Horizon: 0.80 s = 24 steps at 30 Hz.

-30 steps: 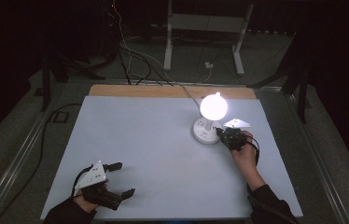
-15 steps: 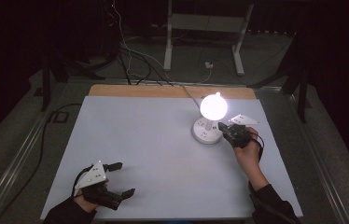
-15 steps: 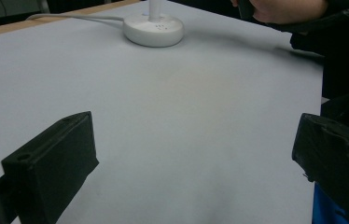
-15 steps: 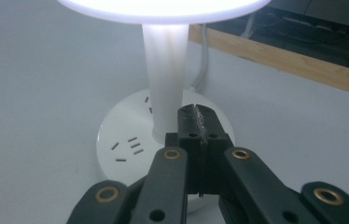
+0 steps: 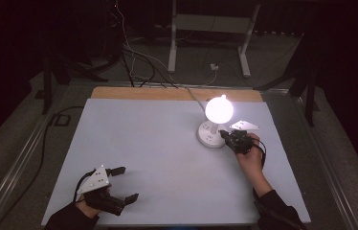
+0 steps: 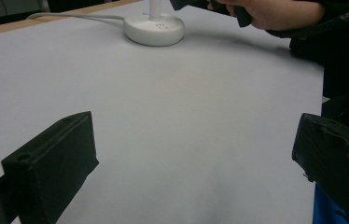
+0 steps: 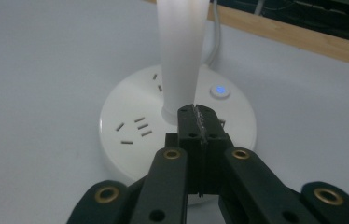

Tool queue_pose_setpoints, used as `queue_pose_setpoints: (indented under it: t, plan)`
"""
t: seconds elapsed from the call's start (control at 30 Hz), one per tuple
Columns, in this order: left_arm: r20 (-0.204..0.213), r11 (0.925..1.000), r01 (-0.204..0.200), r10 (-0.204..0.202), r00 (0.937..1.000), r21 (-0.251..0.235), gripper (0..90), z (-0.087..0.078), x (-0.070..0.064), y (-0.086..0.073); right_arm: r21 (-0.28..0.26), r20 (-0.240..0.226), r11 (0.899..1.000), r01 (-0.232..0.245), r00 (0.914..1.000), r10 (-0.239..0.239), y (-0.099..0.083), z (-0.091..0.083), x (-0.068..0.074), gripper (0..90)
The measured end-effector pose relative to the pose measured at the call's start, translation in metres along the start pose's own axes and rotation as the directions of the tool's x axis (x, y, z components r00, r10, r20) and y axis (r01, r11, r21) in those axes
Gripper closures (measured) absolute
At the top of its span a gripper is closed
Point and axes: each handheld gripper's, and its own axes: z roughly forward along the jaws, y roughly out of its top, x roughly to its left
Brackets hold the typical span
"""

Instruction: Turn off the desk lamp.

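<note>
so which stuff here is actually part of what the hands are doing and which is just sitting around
In play:
- lit white desk lamp with round socket base, glowing blue button
- right gripper, jaws shut, over the base
- left gripper, open, apart from the lamp

Lying about:
- white lamp cable
- grey table mat
- white stand legs on the floor behind

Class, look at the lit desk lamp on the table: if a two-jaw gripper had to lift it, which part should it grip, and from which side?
Probably the lamp's slim white stem, low down near the round base. The base looks too broad and flat for the jaws, and the glowing globe is round and bulky. Come in level from the near right, where the right gripper sits, away from the cable behind.
</note>
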Motion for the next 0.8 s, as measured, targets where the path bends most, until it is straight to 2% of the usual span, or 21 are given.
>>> queue_pose_setpoints:
  t: [0.43,0.7,0.8]
  plan:
    - [-0.001,1.0000,-0.003,0.003,1.0000,0.002,0.4,-0.0001,-0.0003,0.0000,0.042,0.012,0.999,0.007,0.9999,-0.007,-0.0072,0.0092,-0.0005,90.0]
    - [-0.003,1.0000,-0.008,0.008,1.0000,0.005,0.5,-0.0002,-0.0008,-0.0001,0.044,0.010,0.999,0.003,0.9999,-0.003,-0.0076,0.0093,-0.0023,90.0]
    - [-0.001,1.0000,-0.007,0.007,1.0000,0.002,0.5,0.0000,-0.0008,0.0001,0.039,0.016,0.999,0.018,0.9997,-0.018,-0.0088,0.0091,-0.0002,90.0]
